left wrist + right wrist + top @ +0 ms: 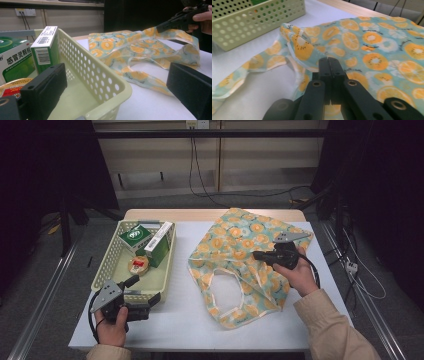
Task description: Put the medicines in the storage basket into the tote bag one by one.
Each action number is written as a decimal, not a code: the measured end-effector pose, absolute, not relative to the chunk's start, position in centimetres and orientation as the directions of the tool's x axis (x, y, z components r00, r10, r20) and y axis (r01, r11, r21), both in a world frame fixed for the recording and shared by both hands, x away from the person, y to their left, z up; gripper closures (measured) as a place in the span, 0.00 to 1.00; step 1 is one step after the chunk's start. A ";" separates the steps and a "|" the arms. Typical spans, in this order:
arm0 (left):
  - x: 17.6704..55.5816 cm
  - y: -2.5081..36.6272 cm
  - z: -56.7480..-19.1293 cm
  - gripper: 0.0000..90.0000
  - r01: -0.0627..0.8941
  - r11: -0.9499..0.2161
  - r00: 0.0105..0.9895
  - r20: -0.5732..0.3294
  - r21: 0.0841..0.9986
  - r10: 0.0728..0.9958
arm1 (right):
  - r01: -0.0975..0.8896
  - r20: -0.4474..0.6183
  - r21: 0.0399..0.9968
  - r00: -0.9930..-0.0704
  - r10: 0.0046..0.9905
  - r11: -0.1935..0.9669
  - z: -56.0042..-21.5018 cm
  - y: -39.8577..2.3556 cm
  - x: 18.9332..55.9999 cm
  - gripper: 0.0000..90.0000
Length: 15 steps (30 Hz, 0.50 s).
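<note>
Right tongs (pixel 258 254) were clamped on the bag (pixel 240 240) edge, lifting it open, while your left tongs (pixel 145 289) stood wide astride the basket (pixel 112 262) wall, steadying it for loading.

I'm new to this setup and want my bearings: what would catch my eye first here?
The fruit-print bag spread over the table's right half stands out first, with the right tool shut on its fabric and lifting a fold. Next, the pale green basket at the left holds green medicine boxes, with the left tool, jaws open, at its near end.
</note>
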State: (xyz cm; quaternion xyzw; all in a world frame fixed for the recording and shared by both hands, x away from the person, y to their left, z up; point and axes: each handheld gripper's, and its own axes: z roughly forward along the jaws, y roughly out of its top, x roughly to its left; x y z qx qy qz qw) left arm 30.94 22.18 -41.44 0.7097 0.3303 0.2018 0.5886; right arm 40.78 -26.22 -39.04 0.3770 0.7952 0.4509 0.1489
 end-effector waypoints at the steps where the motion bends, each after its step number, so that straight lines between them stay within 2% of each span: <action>1: 31.0 22.1 -41.4 0.03 0.229 -0.088 0.702 -0.102 0.969 0.705 | 0.466 0.097 0.828 -0.666 0.739 0.311 -39.0 -26.4 41.0 1.00; 15: 30.9 22.1 -41.4 0.03 0.233 -0.084 0.701 -0.107 0.969 0.705 | 0.493 0.086 0.818 -0.614 0.784 0.296 -39.3 -28.3 44.1 1.00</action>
